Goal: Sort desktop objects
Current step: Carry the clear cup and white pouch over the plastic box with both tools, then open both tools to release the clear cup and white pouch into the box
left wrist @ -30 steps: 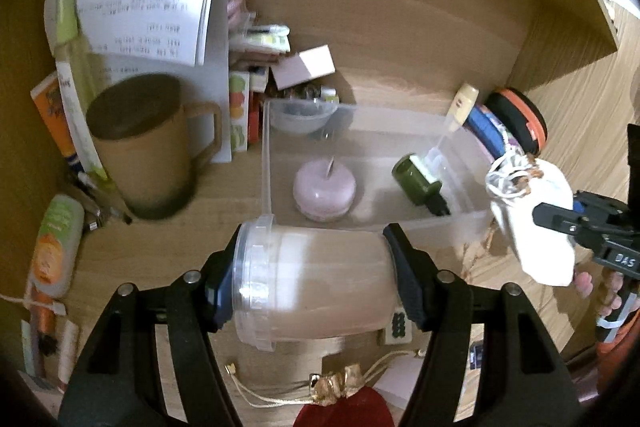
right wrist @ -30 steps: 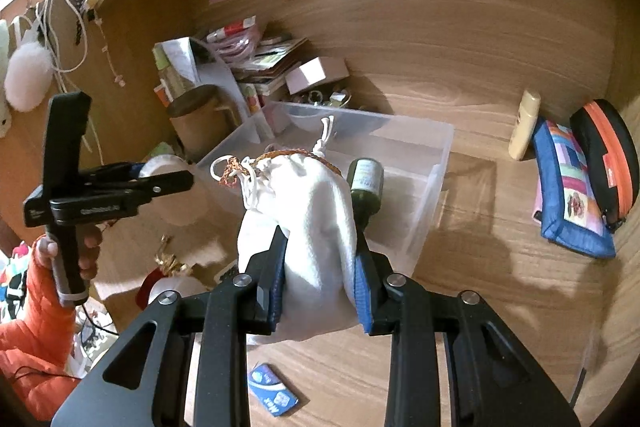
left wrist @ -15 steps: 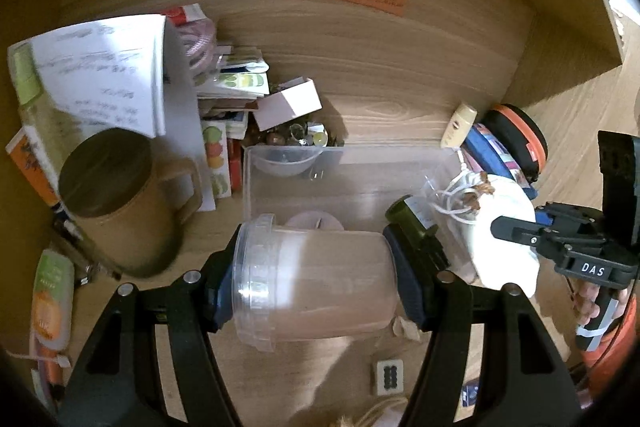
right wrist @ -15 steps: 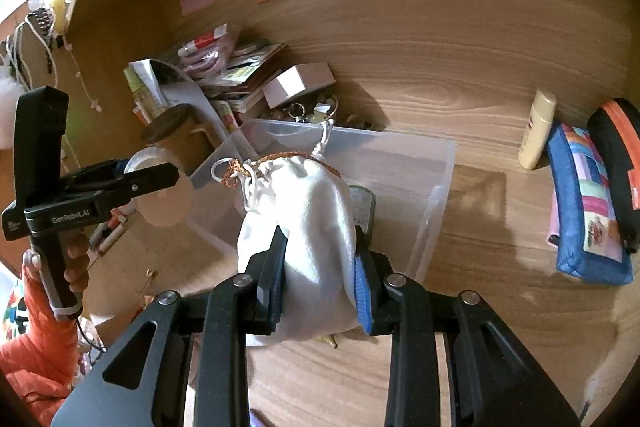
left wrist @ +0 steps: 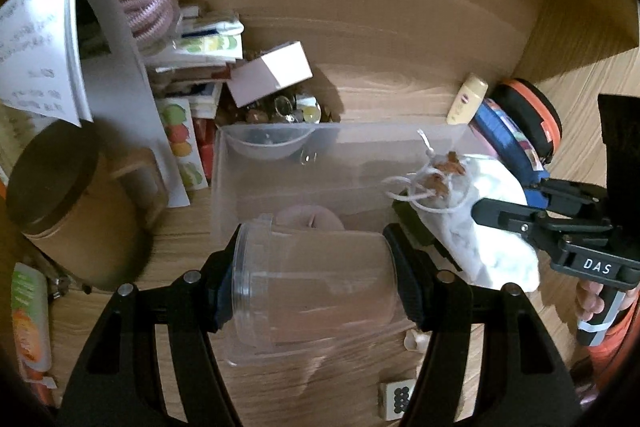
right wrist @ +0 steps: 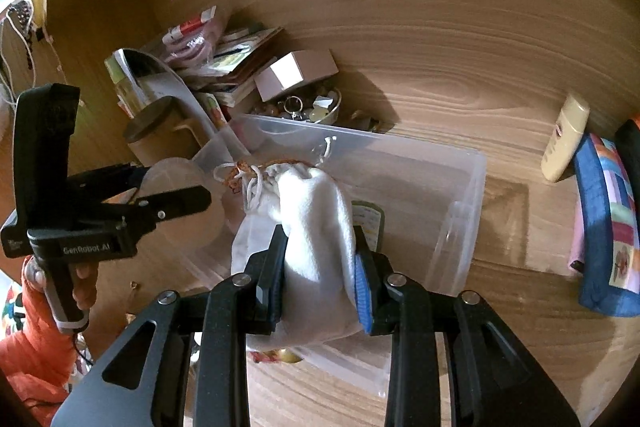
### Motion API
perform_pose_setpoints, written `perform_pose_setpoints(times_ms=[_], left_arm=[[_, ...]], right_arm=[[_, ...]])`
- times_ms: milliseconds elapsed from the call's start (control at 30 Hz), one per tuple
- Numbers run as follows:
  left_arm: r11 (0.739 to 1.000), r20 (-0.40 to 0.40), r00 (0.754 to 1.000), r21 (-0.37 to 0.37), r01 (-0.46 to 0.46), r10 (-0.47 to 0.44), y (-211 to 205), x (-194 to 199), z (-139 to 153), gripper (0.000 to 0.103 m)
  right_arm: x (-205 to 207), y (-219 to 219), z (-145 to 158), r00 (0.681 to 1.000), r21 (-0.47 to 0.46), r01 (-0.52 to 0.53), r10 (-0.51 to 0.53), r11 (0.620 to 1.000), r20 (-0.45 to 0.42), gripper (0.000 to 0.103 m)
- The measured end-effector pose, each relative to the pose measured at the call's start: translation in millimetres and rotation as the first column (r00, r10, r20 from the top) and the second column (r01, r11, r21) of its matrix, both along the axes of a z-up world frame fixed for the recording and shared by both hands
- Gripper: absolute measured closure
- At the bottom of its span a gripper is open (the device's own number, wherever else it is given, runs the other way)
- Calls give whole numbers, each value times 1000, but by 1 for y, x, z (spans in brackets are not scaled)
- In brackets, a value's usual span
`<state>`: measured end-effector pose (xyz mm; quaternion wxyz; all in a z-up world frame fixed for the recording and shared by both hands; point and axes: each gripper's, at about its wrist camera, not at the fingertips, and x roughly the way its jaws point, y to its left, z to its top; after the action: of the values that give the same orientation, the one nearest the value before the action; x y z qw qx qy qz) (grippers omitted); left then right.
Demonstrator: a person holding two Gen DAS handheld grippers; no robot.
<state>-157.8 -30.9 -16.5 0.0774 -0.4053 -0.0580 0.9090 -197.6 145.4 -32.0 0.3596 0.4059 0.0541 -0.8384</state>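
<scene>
Our left gripper (left wrist: 314,291) is clamped sideways on a clear plastic jar (left wrist: 312,295), smooth and round, with its ribbed rim against the left pad, right at the near edge of the clear storage bin (left wrist: 280,163). Our right gripper (right wrist: 320,275) is squeezing a soft white drawstring pouch (right wrist: 316,223), its cord end bunched up and hanging over the bin's left half.

Only the right wrist view gives us the green bottle (right wrist: 370,219) lying in the bin just behind the pouch; from the left wrist camera that spot is covered by the pouch (left wrist: 480,219). The left view gives us something pink and rounded (left wrist: 310,221) in the bin behind the jar, probably a candle, but it's too blurry to call.

Further out there's a brown lidded mug (left wrist: 76,207) left of the bin, a small pink box (right wrist: 296,73) behind it, and a cream tube (right wrist: 564,139) by a blue patchwork pouch (right wrist: 604,235) off to the right.
</scene>
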Motion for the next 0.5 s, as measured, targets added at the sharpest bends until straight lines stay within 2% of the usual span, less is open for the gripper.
perform_pose_setpoints(times_ms=[167, 267, 400, 500], left_arm=[[1000, 23, 1000, -1, 9, -9, 0, -4, -10, 38], [1000, 26, 1000, -12, 14, -13, 2, -5, -14, 38], [999, 27, 999, -27, 22, -21, 3, -6, -17, 38], [999, 21, 1000, -48, 22, -21, 6, -6, -19, 38]], right_arm=[[-7, -5, -13, 998, 13, -2, 1, 1000, 63, 69], [-5, -6, -15, 998, 23, -5, 4, 1000, 65, 64], [-1, -11, -16, 999, 48, -12, 9, 999, 50, 40], [4, -15, -15, 1000, 74, -26, 25, 997, 18, 39]])
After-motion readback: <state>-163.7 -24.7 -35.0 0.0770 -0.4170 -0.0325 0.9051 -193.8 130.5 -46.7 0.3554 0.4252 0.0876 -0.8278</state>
